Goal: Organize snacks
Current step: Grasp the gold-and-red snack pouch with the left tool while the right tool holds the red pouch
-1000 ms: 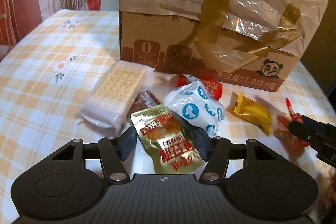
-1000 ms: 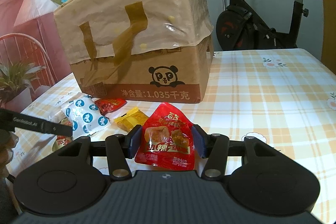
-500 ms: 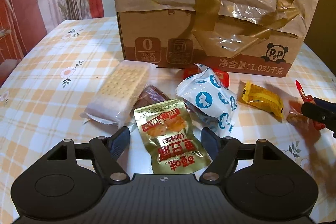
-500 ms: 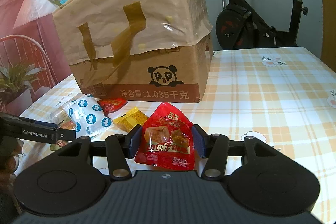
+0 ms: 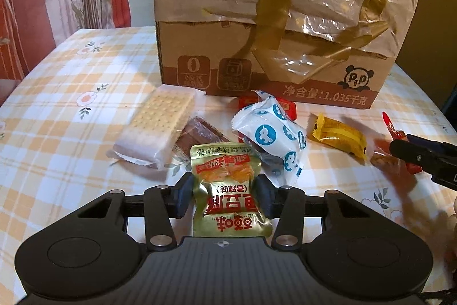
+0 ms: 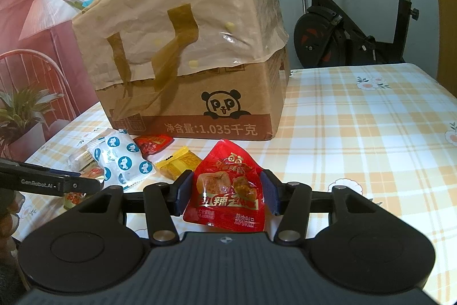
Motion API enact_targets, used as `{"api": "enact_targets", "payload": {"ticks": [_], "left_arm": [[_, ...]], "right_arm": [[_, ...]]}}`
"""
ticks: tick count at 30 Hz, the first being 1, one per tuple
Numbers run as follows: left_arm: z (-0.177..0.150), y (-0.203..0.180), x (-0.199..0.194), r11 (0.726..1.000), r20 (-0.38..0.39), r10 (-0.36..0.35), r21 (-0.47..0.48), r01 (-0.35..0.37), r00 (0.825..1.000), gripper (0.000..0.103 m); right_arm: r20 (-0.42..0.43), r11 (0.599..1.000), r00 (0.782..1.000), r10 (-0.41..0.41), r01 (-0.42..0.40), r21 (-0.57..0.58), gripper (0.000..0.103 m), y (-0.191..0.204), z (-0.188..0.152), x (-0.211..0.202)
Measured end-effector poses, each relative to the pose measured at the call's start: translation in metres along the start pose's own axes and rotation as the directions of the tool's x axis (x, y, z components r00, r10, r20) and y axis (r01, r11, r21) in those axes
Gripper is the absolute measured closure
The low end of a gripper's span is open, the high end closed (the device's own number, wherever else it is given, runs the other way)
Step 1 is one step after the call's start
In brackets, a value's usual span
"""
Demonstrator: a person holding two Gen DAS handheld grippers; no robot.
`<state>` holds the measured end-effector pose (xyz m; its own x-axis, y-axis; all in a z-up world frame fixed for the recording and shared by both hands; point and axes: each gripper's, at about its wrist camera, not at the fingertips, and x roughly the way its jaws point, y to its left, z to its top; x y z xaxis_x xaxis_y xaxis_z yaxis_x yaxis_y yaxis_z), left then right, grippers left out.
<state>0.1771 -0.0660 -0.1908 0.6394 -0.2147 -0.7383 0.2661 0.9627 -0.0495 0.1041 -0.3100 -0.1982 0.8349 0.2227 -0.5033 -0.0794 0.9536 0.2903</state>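
A gold snack packet [image 5: 225, 176] stands between the fingers of my left gripper [image 5: 225, 196]. The jaws are closing and both pads press its crumpled sides. My right gripper [image 6: 225, 190] is shut on a red snack packet [image 6: 228, 185], held just above the checked tablecloth [image 6: 357, 133]. In the left wrist view, the red packet [image 5: 394, 130] and a right gripper finger [image 5: 411, 153] show at the right edge. A tall cardboard box [image 5: 257, 47] draped in tan plastic stands behind the snacks.
A cracker pack [image 5: 160, 125], a brown packet [image 5: 200, 133], a white-and-blue packet [image 5: 271, 133], a small red packet [image 5: 288, 107] and a yellow packet [image 5: 337, 137] lie before the box. An exercise bike [image 6: 342, 27] stands beyond the table.
The left jaws spread wider around the gold packet, then closed onto it. The left view drew slightly back. The right gripper and its red packet have not moved.
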Motion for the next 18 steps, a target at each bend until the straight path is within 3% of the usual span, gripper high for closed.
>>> {"api": "enact_targets", "payload": {"ticks": [5, 10, 12, 13, 18], "left_arm": [[0.004, 0.005, -0.011, 1.000, 0.028, 0.007, -0.014, -0.006, 1.000, 0.053], [0.013, 0.010, -0.032, 1.000, 0.100, 0.018, -0.013, -0.017, 0.995, 0.060], [0.016, 0.011, -0.038, 1.000, 0.121, 0.015, -0.010, -0.014, 0.993, 0.074], [0.018, 0.011, -0.038, 1.000, 0.117, 0.011, -0.008, -0.010, 0.993, 0.083], [0.010, 0.014, -0.024, 1.000, 0.040, 0.008, -0.019, -0.007, 0.999, 0.083]], "right_arm": [[0.008, 1.000, 1.000, 0.000, 0.000, -0.003, 0.049, 0.001, 0.000, -0.002], [0.020, 1.000, 1.000, -0.006, 0.007, -0.022, 0.049, 0.004, 0.001, -0.007], [0.025, 0.999, 1.000, -0.002, 0.003, -0.036, 0.049, 0.007, 0.002, -0.010], [0.029, 0.999, 1.000, 0.000, 0.002, -0.044, 0.049, 0.008, 0.003, -0.011], [0.038, 0.998, 0.999, 0.010, -0.008, -0.065, 0.049, 0.013, 0.006, -0.014]]}}
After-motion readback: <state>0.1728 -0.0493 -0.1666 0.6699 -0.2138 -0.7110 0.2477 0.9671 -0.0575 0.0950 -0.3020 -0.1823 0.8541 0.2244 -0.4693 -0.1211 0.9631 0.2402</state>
